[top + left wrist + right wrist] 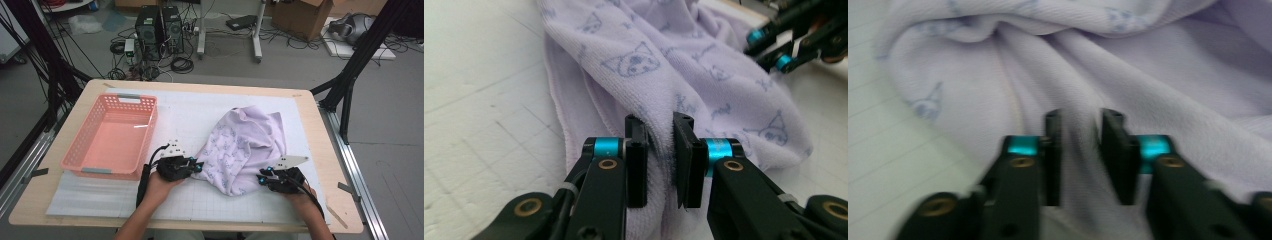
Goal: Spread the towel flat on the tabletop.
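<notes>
Towel: a lilac towel (245,147) printed with small blue cat faces lies crumpled on the worktop (320,150), right of centre, its bulk bunched toward the far side and a rounded fold hanging toward the near edge.
Left gripper: the left gripper (196,167) sits at the towel's near left edge; in the left gripper view (659,150) a ridge of cloth runs up between its two black jaws, which have closed in and pinch that fold.
Right gripper: the right gripper (264,179) is at the towel's near right edge; in the right gripper view (1079,150) a fold of cloth stands between its jaws, which press on it from both sides, though this picture is blurred.
Hands: the left hand (159,187) and right hand (300,192) come in from the near edge, well apart, one on each side of the towel.
Mat: a white gridded mat (190,112) covers most of the worktop under the towel.
Basket: a pink plastic basket (80,150) stands on the left of the worktop, just beside the left gripper and apart from the towel.
Floor: beyond the far edge, computer towers (160,30), cables and a cardboard box (300,17) rest on the floor.
</notes>
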Tool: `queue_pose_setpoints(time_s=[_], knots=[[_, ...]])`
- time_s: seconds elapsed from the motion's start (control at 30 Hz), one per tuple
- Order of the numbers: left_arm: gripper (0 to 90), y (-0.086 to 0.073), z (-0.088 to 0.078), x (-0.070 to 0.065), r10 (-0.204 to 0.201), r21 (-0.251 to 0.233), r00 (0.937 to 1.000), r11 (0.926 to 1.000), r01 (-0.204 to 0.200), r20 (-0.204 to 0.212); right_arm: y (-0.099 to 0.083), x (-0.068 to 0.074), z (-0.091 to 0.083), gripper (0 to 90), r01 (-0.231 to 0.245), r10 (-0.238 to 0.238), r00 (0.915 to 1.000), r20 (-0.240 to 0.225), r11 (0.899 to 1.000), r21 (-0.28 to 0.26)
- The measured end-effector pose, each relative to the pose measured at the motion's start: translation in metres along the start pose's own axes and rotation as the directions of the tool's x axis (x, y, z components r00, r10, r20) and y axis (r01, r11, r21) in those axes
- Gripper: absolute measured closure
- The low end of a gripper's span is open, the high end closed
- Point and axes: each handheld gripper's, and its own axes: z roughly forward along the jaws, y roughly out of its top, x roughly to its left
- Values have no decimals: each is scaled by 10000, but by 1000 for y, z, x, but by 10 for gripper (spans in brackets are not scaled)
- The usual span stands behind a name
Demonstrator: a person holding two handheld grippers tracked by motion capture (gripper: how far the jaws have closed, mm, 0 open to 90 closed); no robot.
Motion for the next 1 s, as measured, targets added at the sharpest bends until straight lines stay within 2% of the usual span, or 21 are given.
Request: queue_pose_setpoints(time_s=[0.1,0.23,0.27,0.3,0.33,0.37,0.4,0.43,0.47,0.57,0.67,0.7,0.73,0.77,0.8,0.83,0.87,0.9,0.93,0.97,1.0], knots=[[780,1,-6,2,-121,-201,9999,9997,119,-96,0,6,-2,852,79,-79,10000,-36,9999,85],[781,9,-21,3,-203,-664,9997,9976,192,-166,-1,17,-6,861,30,-16,9956,-938,9999,138],[781,12,-26,3,-137,-821,9997,9966,119,-208,-1,27,-8,861,122,-101,9876,-1568,9999,120],[781,15,-31,3,-108,-995,9996,9950,82,-256,-1,27,-8,861,122,-101,9876,-1568,9999,120],[782,19,-36,2,-54,-1210,9995,9926,18,-296,0,37,-11,861,326,-320,9761,-2149,9995,-7],[782,23,-40,2,-21,-1455,9994,9894,-29,-345,0,37,-11,861,326,-320,9761,-2149,9995,-7],[783,27,-44,1,-45,-1696,9993,9855,-16,-359,4,43,-16,861,302,-398,9647,-2602,9987,-407],[783,31,-47,1,-8,-1861,9992,9825,-65,-392,4,43,-16,861,302,-398,9647,-2602,9987,-407],[783,34,-48,1,23,-1999,9989,9797,-117,-470,10,43,-21,861,98,-347,9559,-2917,9962,-863],[783,43,-44,4,-25,-2169,9966,9761,-155,-822,19,40,-25,861,-36,-358,9543,-2967,9913,-1312],[783,52,-29,11,-83,-1934,9922,9810,-161,-1247,41,20,-29,861,-455,-43,9714,-2374,9780,-2037],[783,53,-24,14,-172,-1937,9909,9810,-90,-1332,41,20,-29,861,-455,-43,9714,-2374,9780,-2037],[783,55,-19,17,-262,-1876,9889,9823,-18,-1465,49,6,-28,861,-734,308,9832,-1799,9691,-2355],[783,56,-14,20,-357,-1831,9865,9831,59,-1599,49,6,-28,861,-734,308,9832,-1799,9691,-2355],[783,56,-10,22,-452,-1792,9849,9837,147,-1673,54,-11,-25,862,-1022,764,9910,-1096,9618,-2539],[783,57,-6,25,-516,-1761,9835,9842,206,-1734,54,-11,-25,862,-1022,764,9910,-1096,9618,-2539],[782,57,-2,26,-597,-1750,9822,9842,281,-1781,57,-29,-22,863,-1275,1251,9918,-256,9603,-2482],[782,56,1,28,-685,-1711,9810,9845,370,-1817,57,-29,-22,863,-1275,1251,9918,-256,9603,-2482],[768,55,4,29,-750,-1650,9799,9853,443,-1851,57,-44,-19,864,-1650,1822,9816,576,9602,-2253],[768,54,7,30,-860,-1602,9807,9854,577,-1757,57,-44,-19,864,-1650,1822,9816,576,9602,-2253],[683,53,9,30,-980,-1499,9810,9860,729,-1676,52,-59,-17,865,-2000,2310,9647,1263,9550,-2190]])
